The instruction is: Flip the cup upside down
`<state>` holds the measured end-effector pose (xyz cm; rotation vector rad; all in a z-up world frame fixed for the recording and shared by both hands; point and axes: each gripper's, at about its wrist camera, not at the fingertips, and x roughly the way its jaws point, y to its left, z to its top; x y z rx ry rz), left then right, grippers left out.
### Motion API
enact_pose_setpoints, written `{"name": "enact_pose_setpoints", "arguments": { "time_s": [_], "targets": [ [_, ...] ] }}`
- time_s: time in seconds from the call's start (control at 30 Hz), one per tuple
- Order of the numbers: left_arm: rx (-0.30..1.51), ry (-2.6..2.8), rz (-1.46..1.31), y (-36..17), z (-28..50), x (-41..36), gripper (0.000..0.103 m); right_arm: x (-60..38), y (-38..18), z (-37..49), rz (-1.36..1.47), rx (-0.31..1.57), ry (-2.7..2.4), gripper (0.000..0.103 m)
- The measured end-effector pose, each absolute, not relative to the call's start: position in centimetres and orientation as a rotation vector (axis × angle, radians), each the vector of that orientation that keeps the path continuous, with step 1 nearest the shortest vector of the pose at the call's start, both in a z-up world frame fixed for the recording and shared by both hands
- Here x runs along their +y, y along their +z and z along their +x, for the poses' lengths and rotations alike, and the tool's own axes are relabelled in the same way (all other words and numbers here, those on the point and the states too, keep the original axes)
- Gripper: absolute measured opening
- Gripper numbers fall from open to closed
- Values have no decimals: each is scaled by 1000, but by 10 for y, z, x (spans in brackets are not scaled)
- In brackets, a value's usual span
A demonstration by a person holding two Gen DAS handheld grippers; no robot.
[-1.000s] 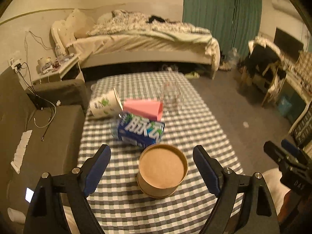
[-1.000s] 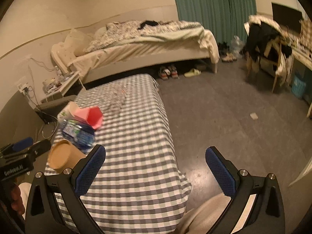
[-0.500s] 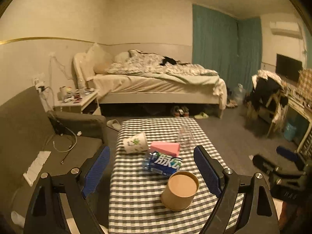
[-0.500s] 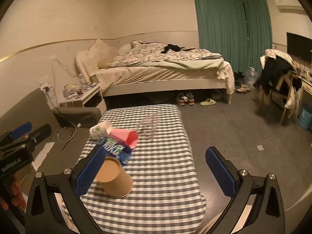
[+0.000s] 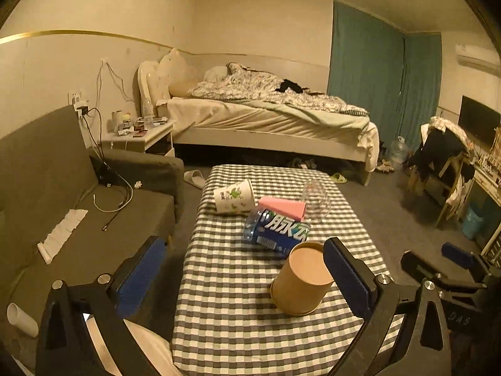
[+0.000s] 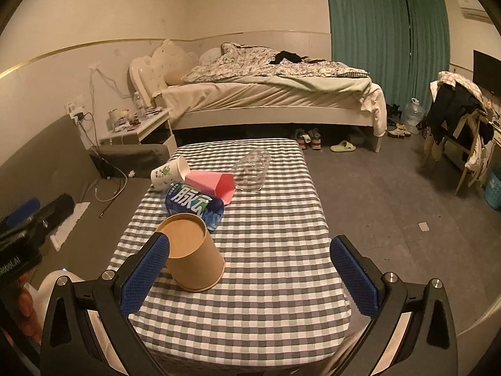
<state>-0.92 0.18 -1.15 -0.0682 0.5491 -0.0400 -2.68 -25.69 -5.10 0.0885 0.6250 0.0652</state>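
Both tools wide open, empty

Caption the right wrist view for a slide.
Open right tongs face a brown paper cup standing upside down on the checkered table.

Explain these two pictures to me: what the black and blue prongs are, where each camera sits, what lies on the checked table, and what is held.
No robot: a person holds a two-finger gripper in each hand, each with a forward-looking camera. One picture looks through the left gripper, the other through the right gripper. Both are open and hold nothing. On the checked table a brown paper cup stands upside down. Behind it lie a blue bottle, a pink cup, a white printed cup and a clear cup.
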Motion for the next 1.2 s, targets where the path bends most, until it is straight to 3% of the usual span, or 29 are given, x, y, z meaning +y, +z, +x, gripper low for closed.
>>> {"name": "enact_pose_setpoints", "arguments": {
  "time_s": [1.2],
  "targets": [
    [576, -27, -56, -21, -13, 1, 103, -253, -55, -24, 88, 633, 43, 103]
  ]
}}
